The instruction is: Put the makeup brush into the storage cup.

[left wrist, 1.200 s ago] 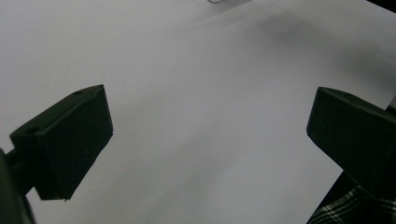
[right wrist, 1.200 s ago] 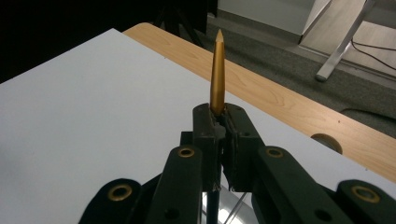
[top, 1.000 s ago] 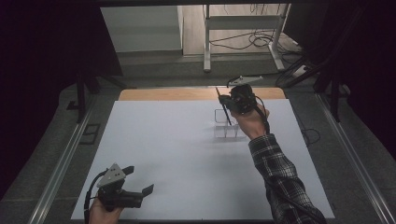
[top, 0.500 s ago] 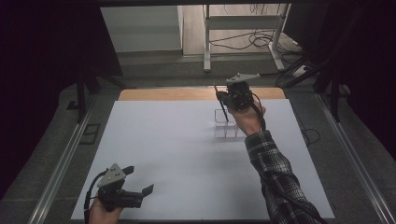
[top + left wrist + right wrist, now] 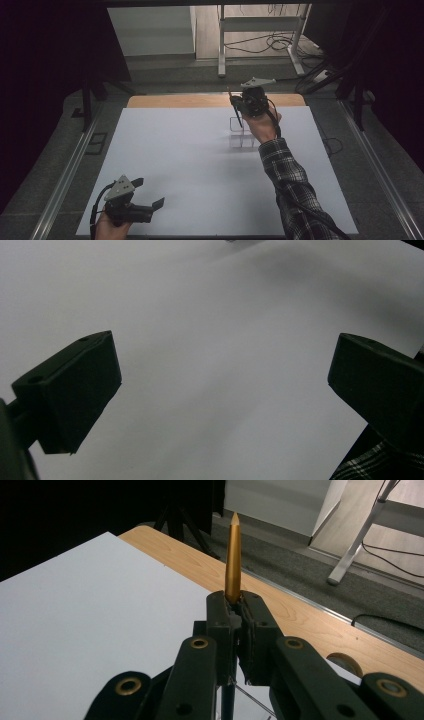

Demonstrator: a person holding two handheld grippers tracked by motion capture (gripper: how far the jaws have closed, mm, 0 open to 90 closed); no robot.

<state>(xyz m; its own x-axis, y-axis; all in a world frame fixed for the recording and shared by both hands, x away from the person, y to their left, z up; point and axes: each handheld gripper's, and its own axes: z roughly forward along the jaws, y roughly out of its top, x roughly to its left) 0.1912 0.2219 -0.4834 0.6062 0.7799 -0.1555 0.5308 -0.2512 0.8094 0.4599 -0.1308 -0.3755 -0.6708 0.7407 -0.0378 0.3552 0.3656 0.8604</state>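
Holding a gold pen [image 5: 233,555] in my right tongs [image 5: 235,600], clamped tight near its middle, tip sticking out past the jaws. In the high view the right tongs [image 5: 239,107] sit above a clear compartment holder [image 5: 242,132], and the pen [image 5: 235,111] hangs tilted with its lower end just over the holder's far cell. Can't tell if it's inside the rim yet.

My read: step in hand is dropping the pen into that cell. To do it well:
- square the pen to vertical before lowering, the tilt risks catching the clear wall
- lower slow, the holder looks light and could tip or slide on the white table [image 5: 190,165]
- release only once the lower end is bottomed

Left tongs [image 5: 150,207] are wide open, nothing between them, parked near my edge of the table, well apart from the holder. Could brace the holder if it shifts.
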